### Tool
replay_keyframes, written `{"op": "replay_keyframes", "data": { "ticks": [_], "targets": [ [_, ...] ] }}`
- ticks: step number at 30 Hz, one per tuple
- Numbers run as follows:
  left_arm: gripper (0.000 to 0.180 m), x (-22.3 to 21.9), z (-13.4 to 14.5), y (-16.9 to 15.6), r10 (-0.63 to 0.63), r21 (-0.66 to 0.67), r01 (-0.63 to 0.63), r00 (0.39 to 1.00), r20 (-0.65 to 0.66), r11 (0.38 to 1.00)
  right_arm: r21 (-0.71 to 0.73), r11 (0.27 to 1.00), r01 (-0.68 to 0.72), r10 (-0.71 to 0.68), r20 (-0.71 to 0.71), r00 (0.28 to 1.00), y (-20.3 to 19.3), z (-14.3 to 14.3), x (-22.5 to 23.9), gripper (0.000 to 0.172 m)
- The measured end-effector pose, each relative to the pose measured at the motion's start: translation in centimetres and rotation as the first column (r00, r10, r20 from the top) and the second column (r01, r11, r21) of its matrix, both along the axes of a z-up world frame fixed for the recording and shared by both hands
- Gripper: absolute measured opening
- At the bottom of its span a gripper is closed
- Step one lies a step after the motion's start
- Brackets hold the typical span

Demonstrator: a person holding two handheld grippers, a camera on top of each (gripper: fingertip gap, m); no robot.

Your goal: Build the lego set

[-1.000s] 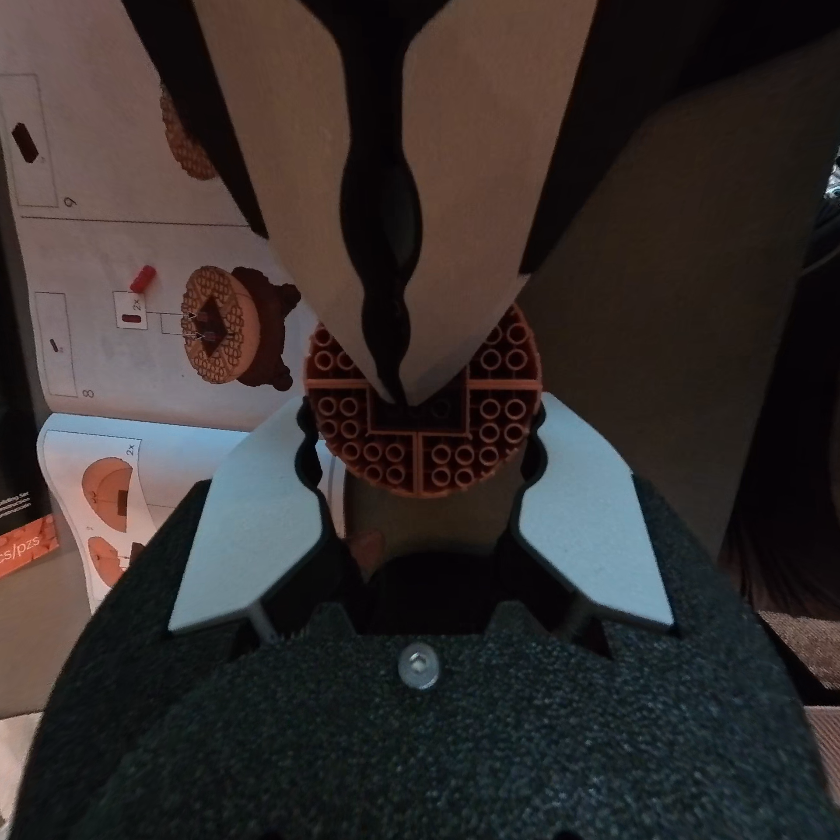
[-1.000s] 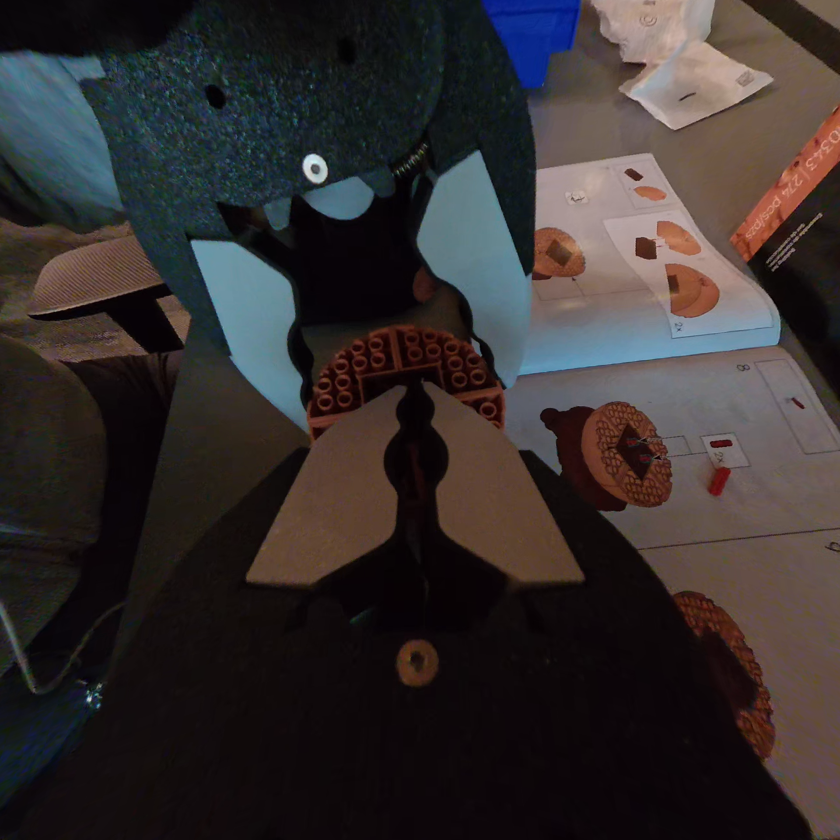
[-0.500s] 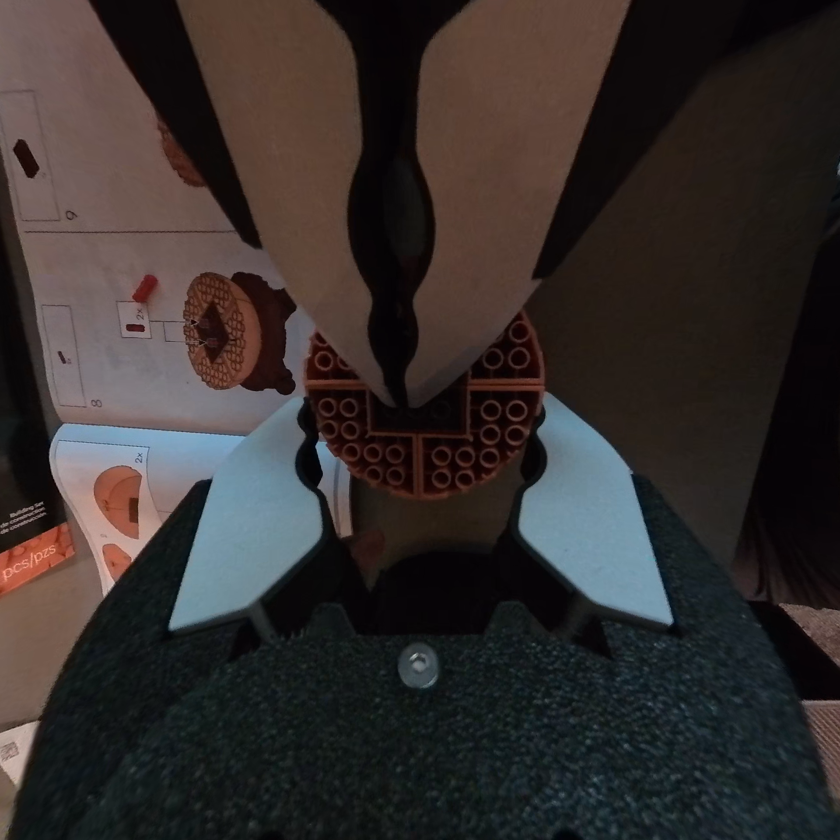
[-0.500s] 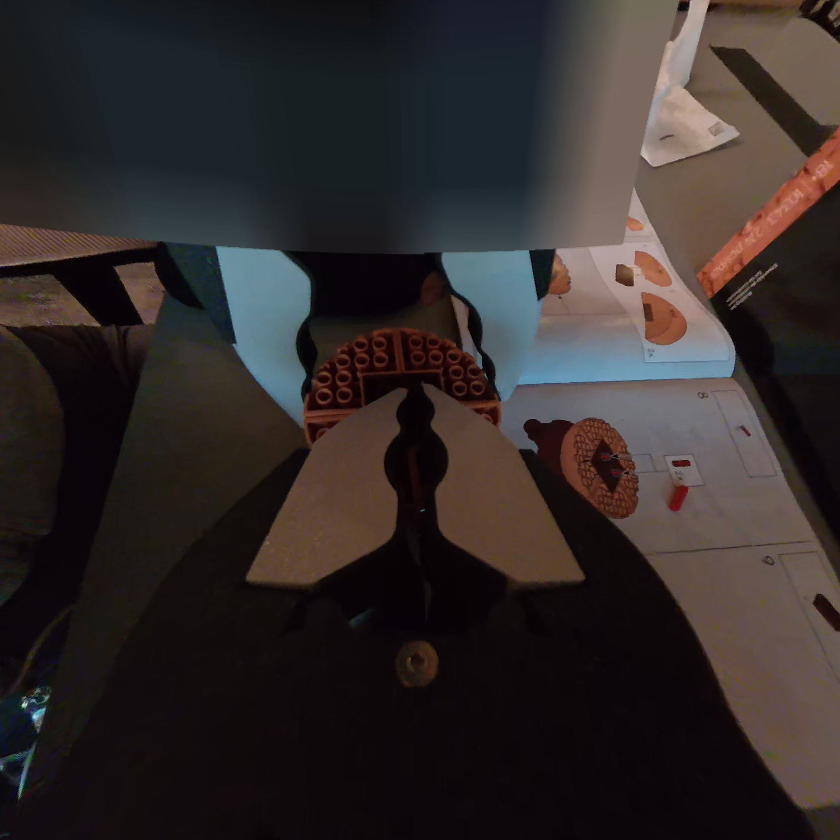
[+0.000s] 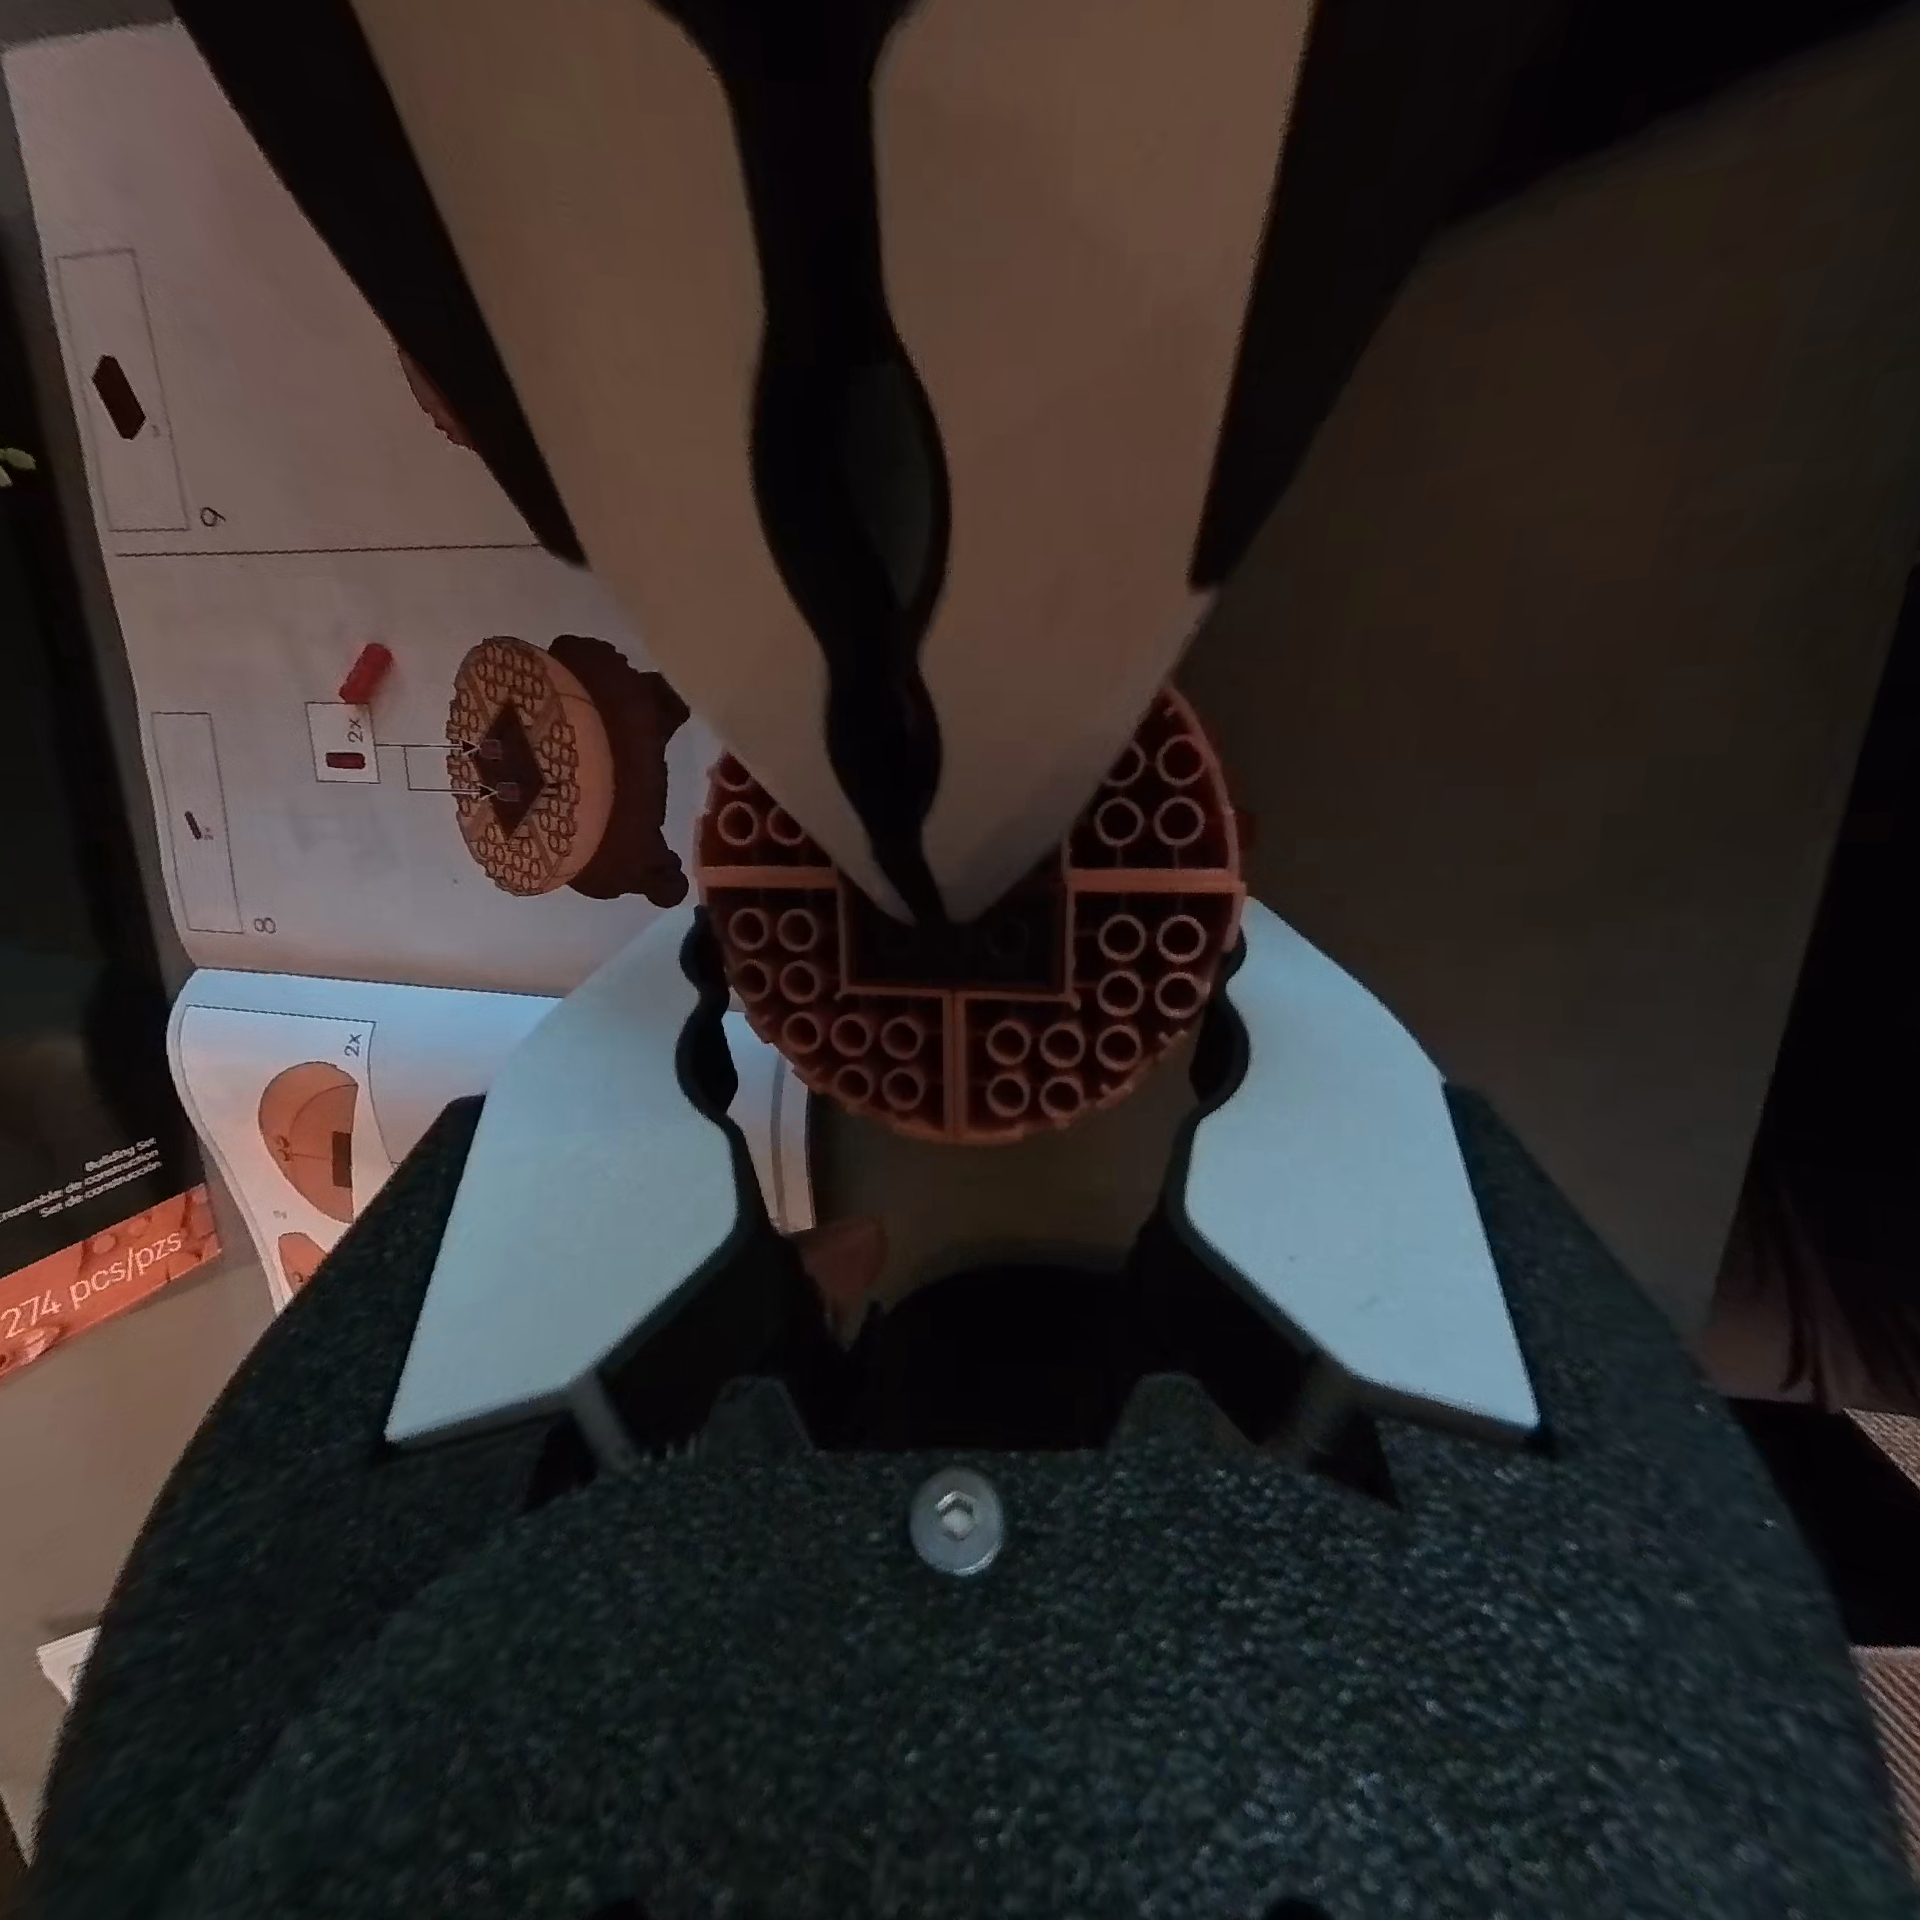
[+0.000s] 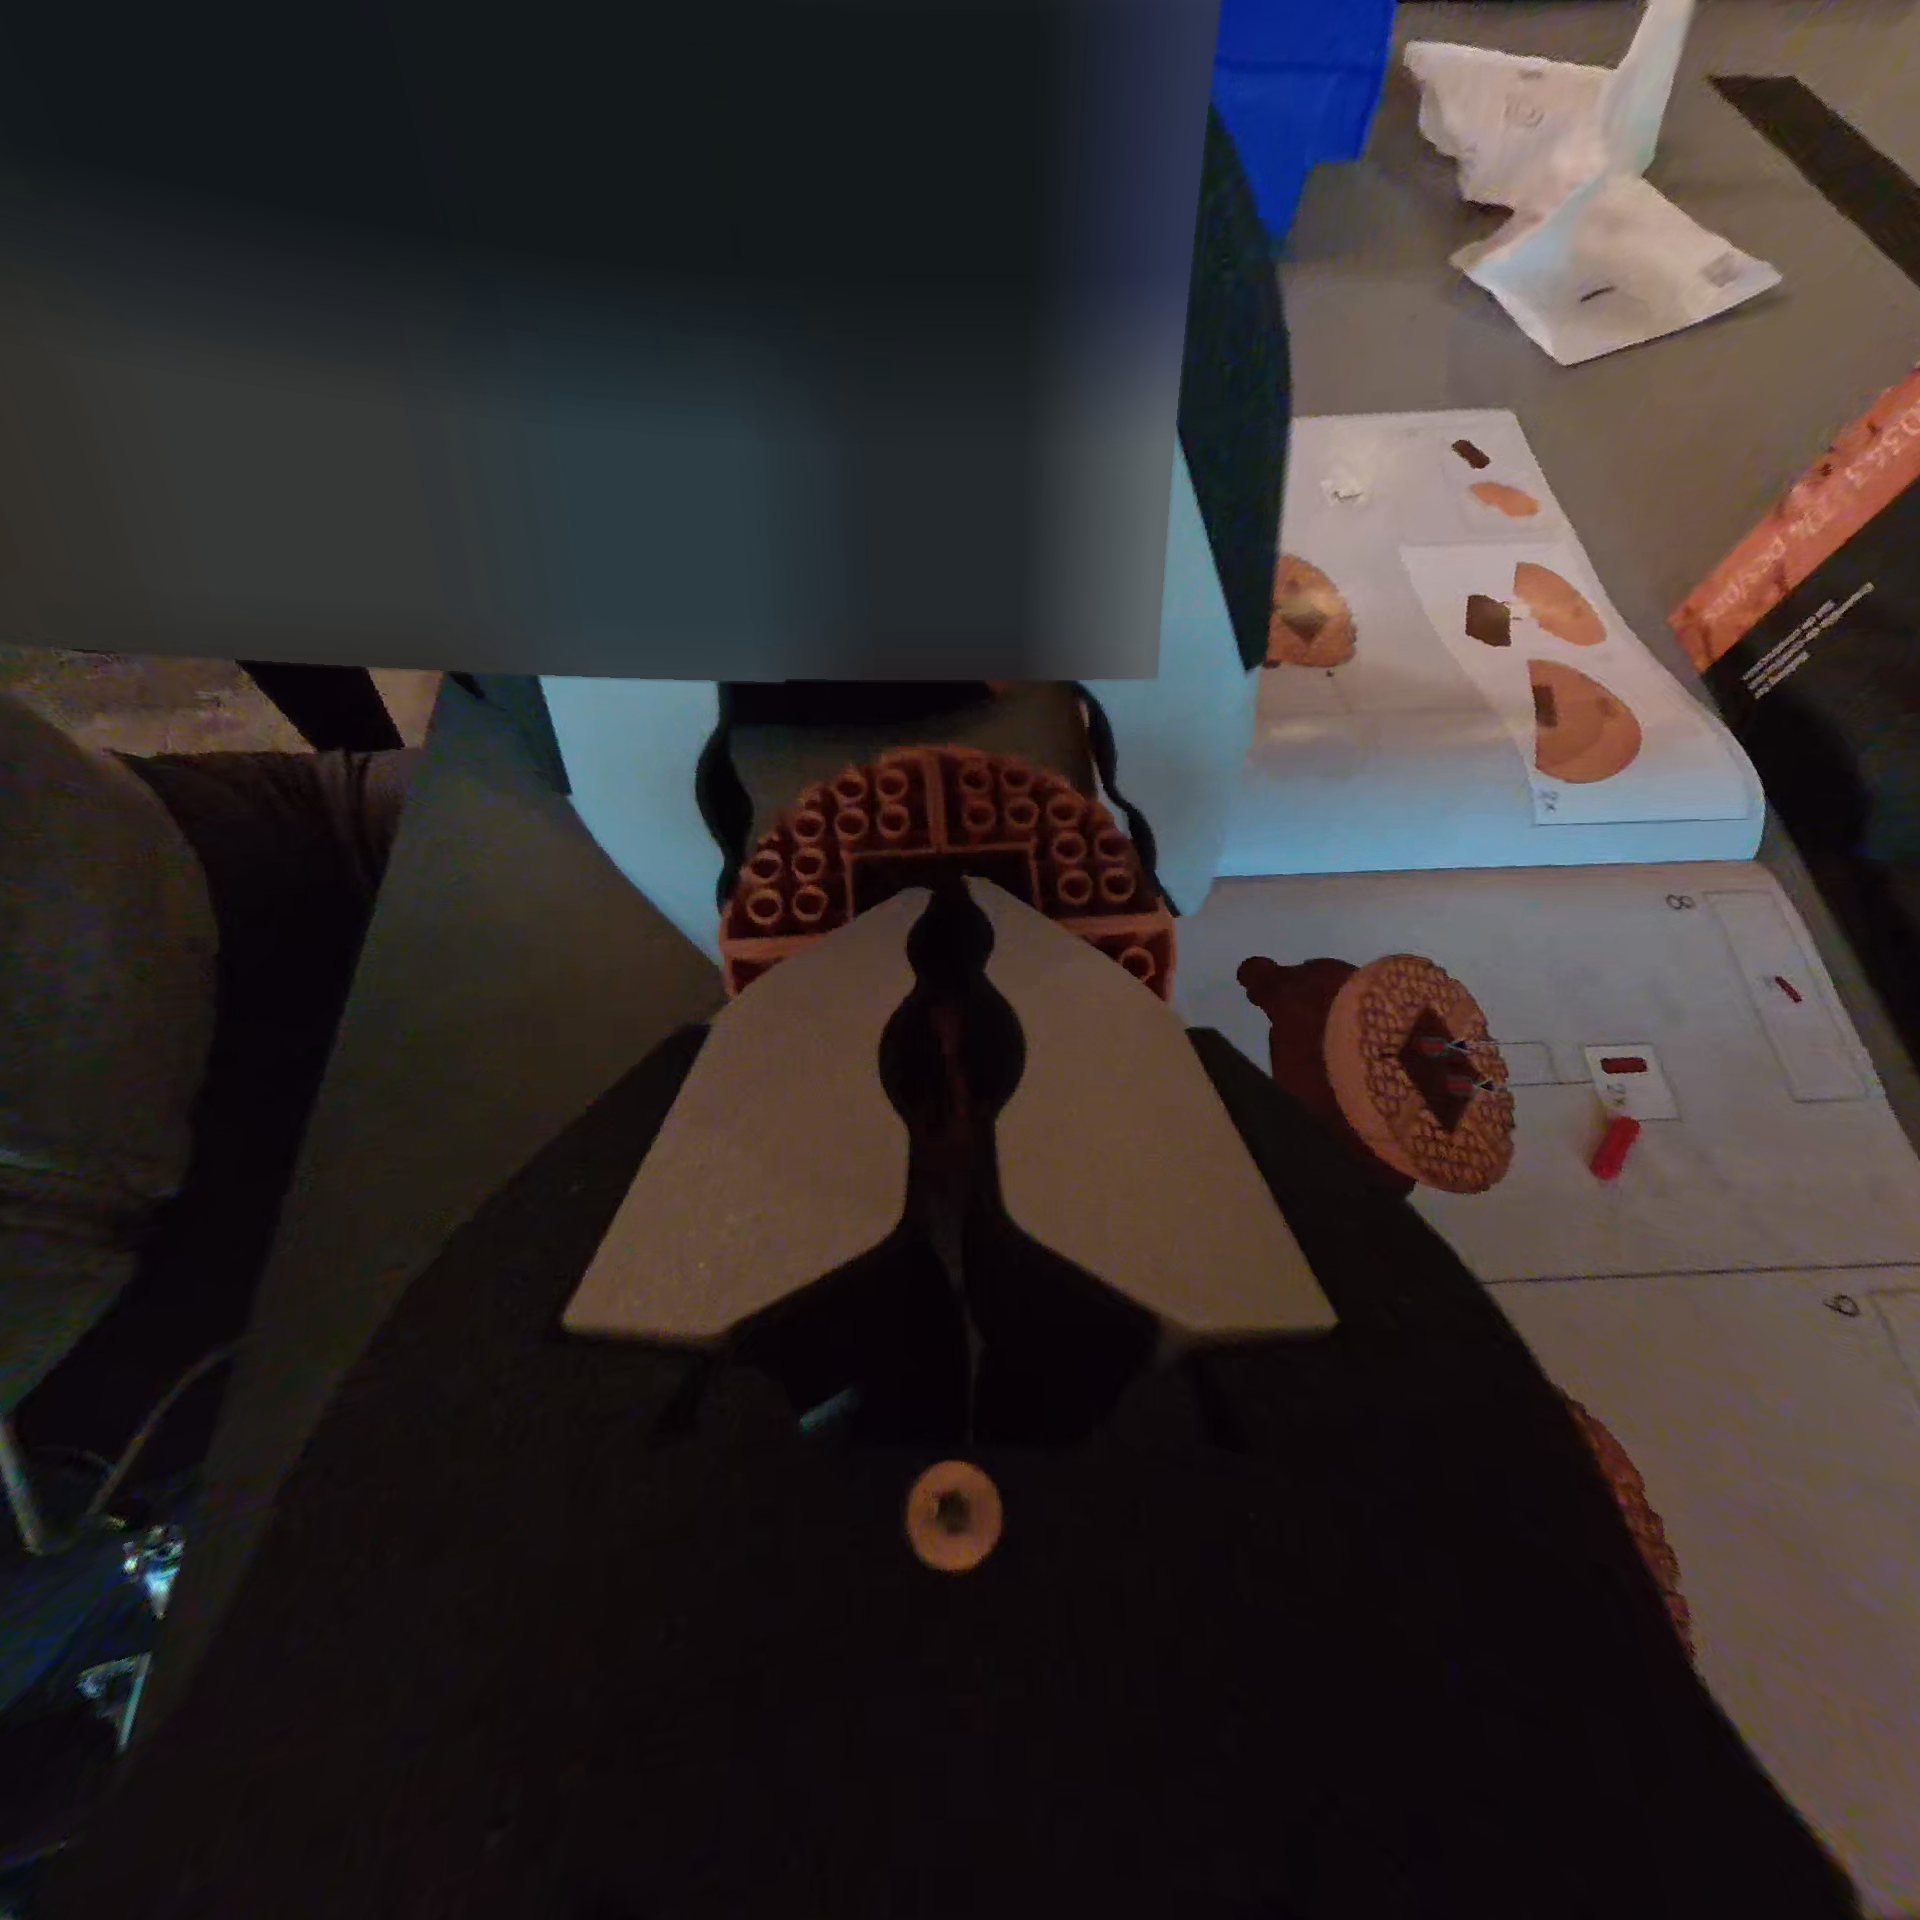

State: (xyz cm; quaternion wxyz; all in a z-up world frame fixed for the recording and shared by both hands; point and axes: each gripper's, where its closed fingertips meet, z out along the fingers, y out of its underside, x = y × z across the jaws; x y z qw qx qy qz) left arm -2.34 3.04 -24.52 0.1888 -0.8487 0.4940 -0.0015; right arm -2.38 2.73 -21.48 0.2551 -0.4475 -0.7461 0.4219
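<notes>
Little has moved since the earlier frames: the right gripper (image 6: 951, 894) has been pushed slightly closer to the left wrist camera, and the booklet sits a bit differently in both views. The round orange brick disc (image 5: 971, 940) has stayed in the same grasp.

The disc is clamped edge-on by the left gripper (image 5: 966, 997), underside tubes facing the camera; both pale fingers (image 5: 623, 1122) are spread wide and pressed on the disc's opposite rims. It is held up off the grey counter (image 6: 1558, 343).

The right gripper's fingers (image 6: 800, 1091) are clenched together, tips set in the dark square recess at the disc's centre. A thin dark sliver is seen in the slot between them; what it is cannot be told.

An open instruction booklet (image 5: 312, 582) lies on the counter to the left in the left wrist view, with a small red brick (image 5: 366, 673) resting on its page. An orange-and-black box (image 6: 1829, 582) lies beside the booklet. Crumpled white bags (image 6: 1558, 177) are further back, well apart, and a blue object (image 6: 1299, 94) is at the far edge.
</notes>
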Motion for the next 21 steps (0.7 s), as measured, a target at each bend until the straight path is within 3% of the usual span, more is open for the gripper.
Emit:
{"op": "replay_keyframes", "data": {
  "ticks": [2,6,14,21],
  "targets": [
    [0.089,-0.01,0.0,-0.01,0.001,0.008,-0.001,1.0,-0.004,1.0,0.056,0.998,-0.005,0.005,-0.001,1.0,0.01,-0.01,0.0,0.0],
    [0.089,0.07,-0.03,0.05,-0.005,0.011,0.005,1.0,0.01,1.0,-0.053,0.998,0.032,-0.03,0.037,0.999,0.06,-0.14,0.09,0.0],
    [0.088,-0.07,-0.15,0.06,-0.003,0.026,0.003,1.0,-0.002,1.0,0.038,0.998,0.044,-0.044,0.006,0.999,0.05,-0.19,0.04,0.0],
    [0.088,-0.15,-0.2,0.03,0.002,0.037,-0.002,1.0,0.007,0.999,-0.015,0.999,0.035,-0.034,0.073,0.997,-0.03,-0.19,-0.06,0.0]
  ]
}}
